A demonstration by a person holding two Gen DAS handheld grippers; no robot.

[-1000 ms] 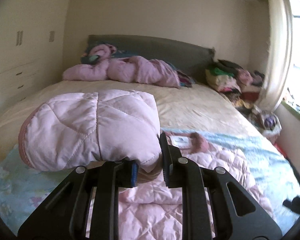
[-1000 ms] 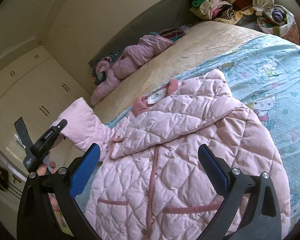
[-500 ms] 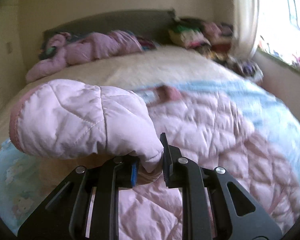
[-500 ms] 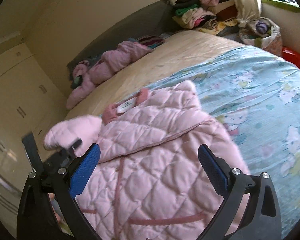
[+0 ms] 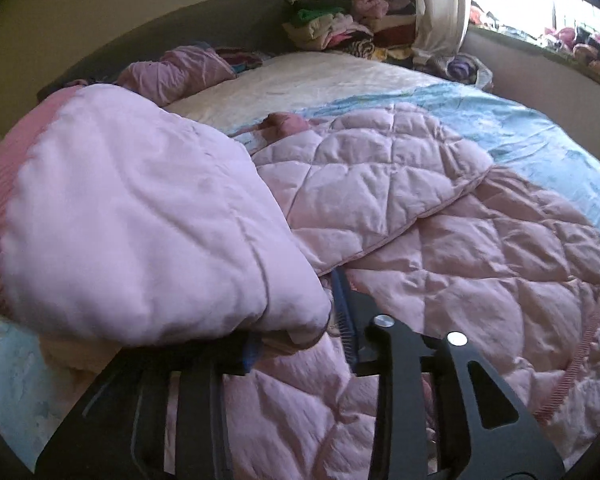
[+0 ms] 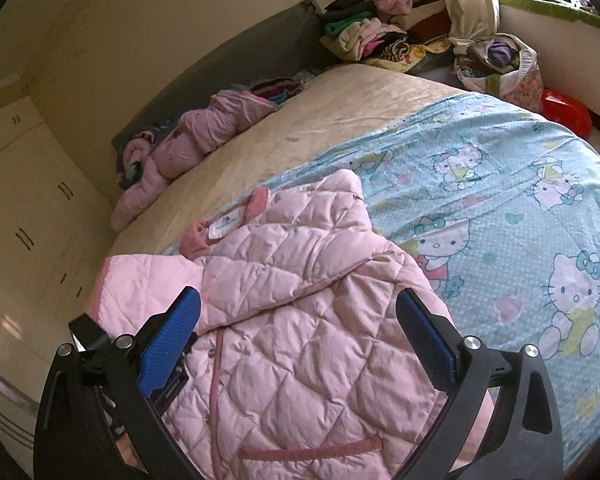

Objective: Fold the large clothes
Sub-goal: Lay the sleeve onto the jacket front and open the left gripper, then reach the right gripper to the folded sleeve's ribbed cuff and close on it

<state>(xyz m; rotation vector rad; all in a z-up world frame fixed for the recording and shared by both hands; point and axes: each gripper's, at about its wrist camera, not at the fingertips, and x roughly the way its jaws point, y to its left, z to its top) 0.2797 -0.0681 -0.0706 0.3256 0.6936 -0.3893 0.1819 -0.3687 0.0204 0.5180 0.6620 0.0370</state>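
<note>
A pink quilted jacket [image 6: 300,340] lies front up on the bed, its right sleeve folded across the chest; it also shows in the left wrist view [image 5: 460,264]. My left gripper [image 5: 300,332] is shut on the jacket's left sleeve [image 5: 132,220] and holds it over the jacket's body, the ribbed cuff at the far left. In the right wrist view that sleeve [image 6: 148,280] lies at the jacket's left edge. My right gripper [image 6: 296,340] is open and empty, above the jacket's front.
The jacket rests on a blue Hello Kitty sheet [image 6: 520,208] over a beige mattress [image 6: 320,120]. Another pink coat [image 6: 192,144] lies by the grey headboard [image 6: 240,52]. Piled clothes [image 6: 380,32] and a bag [image 6: 504,64] sit near the window. Wardrobes [image 6: 28,208] stand at left.
My left gripper has carried the sleeve right and inward over the jacket's body. The right gripper has stayed open and shifted a little above the jacket.
</note>
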